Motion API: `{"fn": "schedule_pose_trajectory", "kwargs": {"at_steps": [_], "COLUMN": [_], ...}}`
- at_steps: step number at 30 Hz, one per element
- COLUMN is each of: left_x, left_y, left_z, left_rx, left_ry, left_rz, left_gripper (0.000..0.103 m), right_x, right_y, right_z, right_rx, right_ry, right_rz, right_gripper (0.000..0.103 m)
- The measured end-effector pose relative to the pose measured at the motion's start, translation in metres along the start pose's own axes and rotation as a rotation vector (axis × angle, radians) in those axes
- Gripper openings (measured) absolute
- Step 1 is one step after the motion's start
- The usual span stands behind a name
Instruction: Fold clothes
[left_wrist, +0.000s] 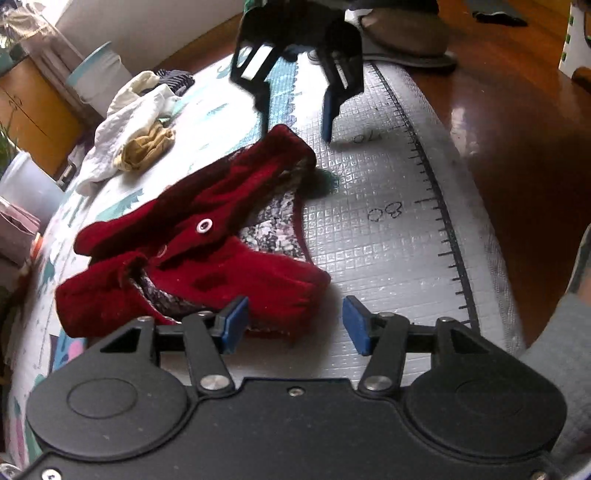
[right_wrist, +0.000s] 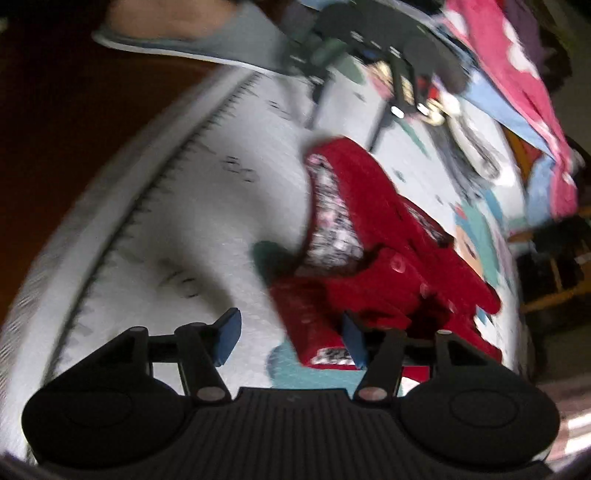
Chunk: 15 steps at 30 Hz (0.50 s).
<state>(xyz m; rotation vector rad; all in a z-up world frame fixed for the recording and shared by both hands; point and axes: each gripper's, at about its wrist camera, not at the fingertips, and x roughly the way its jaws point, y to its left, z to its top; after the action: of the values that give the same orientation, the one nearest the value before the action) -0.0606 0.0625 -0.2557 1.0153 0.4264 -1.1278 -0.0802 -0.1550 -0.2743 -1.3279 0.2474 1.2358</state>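
Underfoot, a polished wooden floor (left_wrist: 491, 122) is seen, on which a grey gridded mat (left_wrist: 373, 229) with a ruler scale along its edge is spread beside a printed play mat (left_wrist: 207, 110). A crumpled red garment (left_wrist: 207, 243) with a patterned lining is laid across both mats. The left gripper (left_wrist: 295, 325) is held released just beside its near edge, nothing between the pads. The right gripper (right_wrist: 291, 339) is likewise parted, one pad over the cloth without clamping it. A heap of pale clothes (left_wrist: 129, 129) is piled further back.
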Motion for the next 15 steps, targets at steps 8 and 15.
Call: {"fn": "schedule_pose_trajectory", "kwargs": {"at_steps": [8, 15], "left_x": [0.026, 0.015], "left_y": [-0.002, 0.006], "left_z": [0.005, 0.012], "left_rx": [0.049, 0.035], "left_ry": [0.036, 0.037], "left_rz": [0.092, 0.033], "left_gripper": [0.054, 0.025], "right_x": [0.024, 0.009], "right_y": [-0.021, -0.046], "right_z": [0.006, 0.015], "right_rx": [0.061, 0.175], "right_ry": [0.037, -0.002], "right_rz": [-0.002, 0.057], "right_gripper": [0.026, 0.017]}}
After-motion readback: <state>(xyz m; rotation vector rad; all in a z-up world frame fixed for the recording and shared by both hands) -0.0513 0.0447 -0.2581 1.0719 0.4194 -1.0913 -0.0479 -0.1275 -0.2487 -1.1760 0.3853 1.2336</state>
